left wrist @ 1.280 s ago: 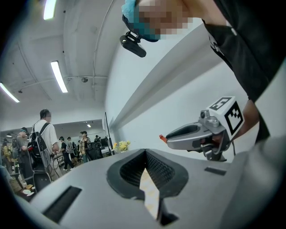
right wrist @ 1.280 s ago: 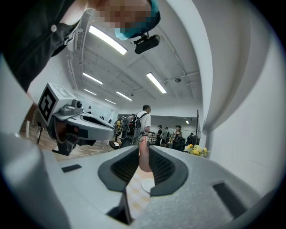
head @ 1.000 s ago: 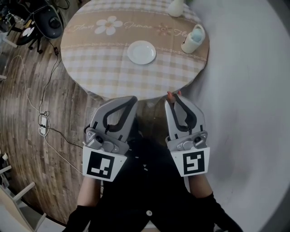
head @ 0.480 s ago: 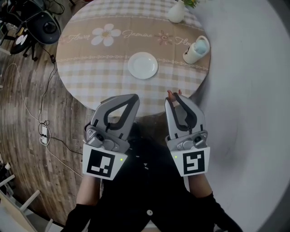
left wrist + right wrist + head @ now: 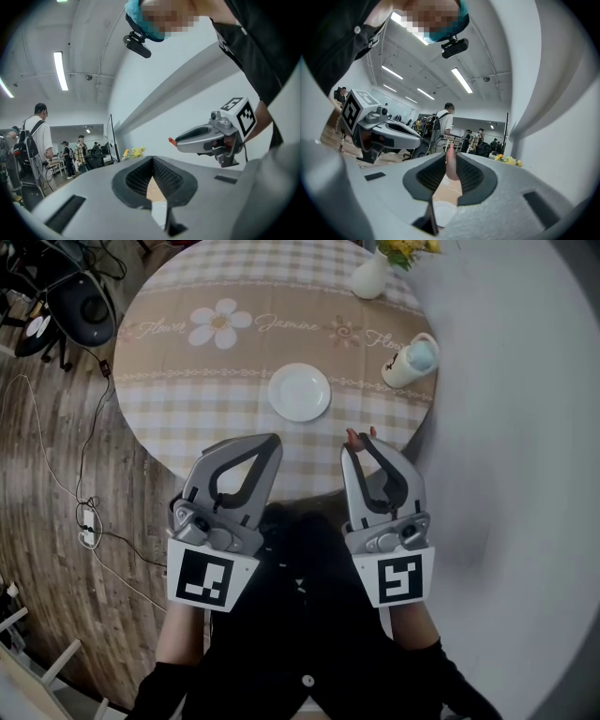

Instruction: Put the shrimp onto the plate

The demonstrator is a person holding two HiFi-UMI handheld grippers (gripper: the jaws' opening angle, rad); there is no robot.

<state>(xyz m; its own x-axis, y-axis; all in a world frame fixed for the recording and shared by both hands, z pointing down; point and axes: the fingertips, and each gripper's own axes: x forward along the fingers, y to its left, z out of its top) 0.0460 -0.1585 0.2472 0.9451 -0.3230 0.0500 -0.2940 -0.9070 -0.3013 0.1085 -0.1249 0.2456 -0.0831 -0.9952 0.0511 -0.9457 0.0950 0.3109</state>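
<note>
An empty white plate (image 5: 299, 392) lies near the middle of the round checked table (image 5: 187, 390). My right gripper (image 5: 359, 441) is shut on a pinkish-orange shrimp (image 5: 357, 436), which pokes out past the tips just short of the table's near edge. In the right gripper view the shrimp (image 5: 451, 162) stands upright between the jaws, with the plate (image 5: 443, 214) seen below it. My left gripper (image 5: 272, 442) is shut with nothing in it, level with the right one. In the left gripper view the right gripper (image 5: 172, 140) shows the orange shrimp tip (image 5: 171, 139).
A white vase with yellow flowers (image 5: 371, 276) and a white mug with a light blue inside (image 5: 411, 362) stand at the table's far right. A black stand and cables (image 5: 75, 306) lie on the wooden floor at left. A white wall (image 5: 525, 427) runs along the right. Several people stand in the room behind.
The table and plate have shifted lower in the head view, so both grippers are closer to the table's near edge. Both grippers stay shut; the shrimp is still held.
</note>
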